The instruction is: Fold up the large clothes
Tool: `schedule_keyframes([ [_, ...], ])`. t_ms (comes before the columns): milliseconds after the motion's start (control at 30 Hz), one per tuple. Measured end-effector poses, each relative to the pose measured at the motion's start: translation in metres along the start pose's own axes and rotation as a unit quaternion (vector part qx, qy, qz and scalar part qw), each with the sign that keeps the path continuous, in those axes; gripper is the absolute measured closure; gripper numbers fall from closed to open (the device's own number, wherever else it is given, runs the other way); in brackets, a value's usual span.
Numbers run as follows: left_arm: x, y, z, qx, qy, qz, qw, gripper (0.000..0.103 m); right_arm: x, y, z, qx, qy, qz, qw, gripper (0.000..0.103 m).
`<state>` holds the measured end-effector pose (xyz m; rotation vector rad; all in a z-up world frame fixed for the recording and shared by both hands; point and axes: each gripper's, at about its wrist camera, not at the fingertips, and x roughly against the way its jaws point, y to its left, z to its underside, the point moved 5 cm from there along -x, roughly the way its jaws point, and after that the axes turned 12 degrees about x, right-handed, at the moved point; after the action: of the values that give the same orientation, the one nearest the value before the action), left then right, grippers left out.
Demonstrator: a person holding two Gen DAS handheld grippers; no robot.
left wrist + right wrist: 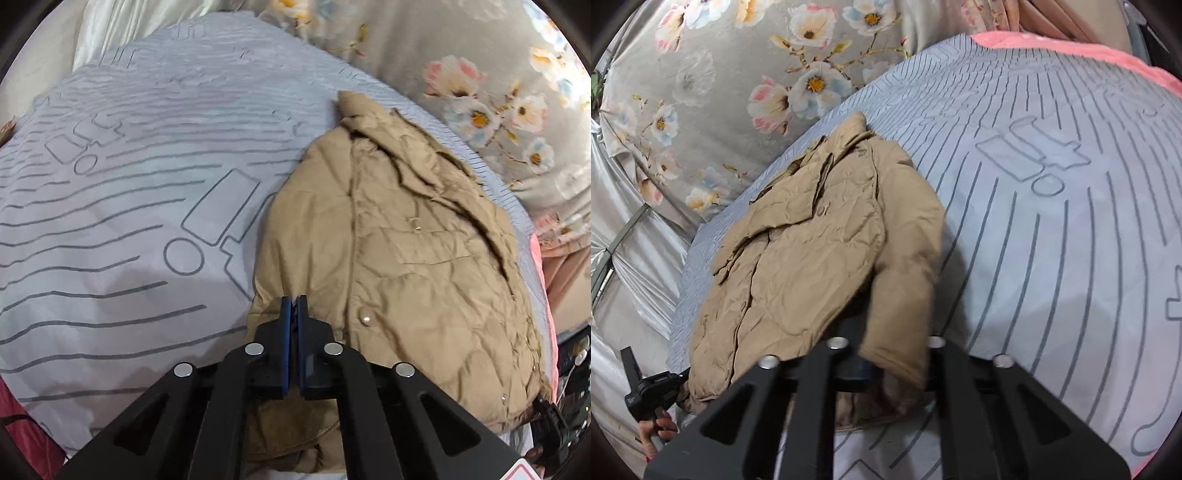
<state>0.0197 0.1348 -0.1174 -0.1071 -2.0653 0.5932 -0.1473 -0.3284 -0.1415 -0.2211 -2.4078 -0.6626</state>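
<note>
A bed fills most of both views; its cover [122, 206] is pale grey-lilac, printed with thin dark lines, rounded rectangles and circles, and it lies fairly smooth with soft creases. At the far side lies a grey floral quilt [461, 74] — large pink, white and blue blossoms on thin stems; in the right wrist view it [746, 74] takes the upper left. A coral-pink fleece blanket [1071, 48] edges the bed at the far right of that view; silvery satin drapery [639, 236] hangs at the left, with a thin dark frame running across it. Light is soft and even, indoor; shadows fall faintly on the near cover.
</note>
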Motion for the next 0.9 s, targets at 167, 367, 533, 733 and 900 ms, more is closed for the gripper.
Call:
schedule_keyframes([
  [167,0.035,-0.010,-0.007,-0.018,-0.028,0.027,0.9991,0.103,0.021,0.011,-0.007,0.015,-0.033,-0.003,0.999,0.100],
  [367,0.091,-0.021,-0.010,-0.042,-0.055,0.057,0.9960,0.103,0.067,0.035,-0.010,0.069,-0.071,0.000,0.995,0.101],
  [533,0.147,-0.034,-0.015,-0.060,-0.091,0.087,0.9903,0.103,0.121,0.062,-0.021,0.117,-0.112,-0.012,0.987,0.101],
  [733,0.210,-0.065,-0.053,-0.084,-0.173,0.115,0.9746,0.103,0.174,0.098,-0.079,0.140,-0.197,-0.040,0.970,0.101],
  [900,0.223,-0.105,-0.116,-0.115,-0.291,0.050,0.9485,0.103,0.147,0.098,-0.156,0.097,-0.225,-0.060,0.968,0.101],
])
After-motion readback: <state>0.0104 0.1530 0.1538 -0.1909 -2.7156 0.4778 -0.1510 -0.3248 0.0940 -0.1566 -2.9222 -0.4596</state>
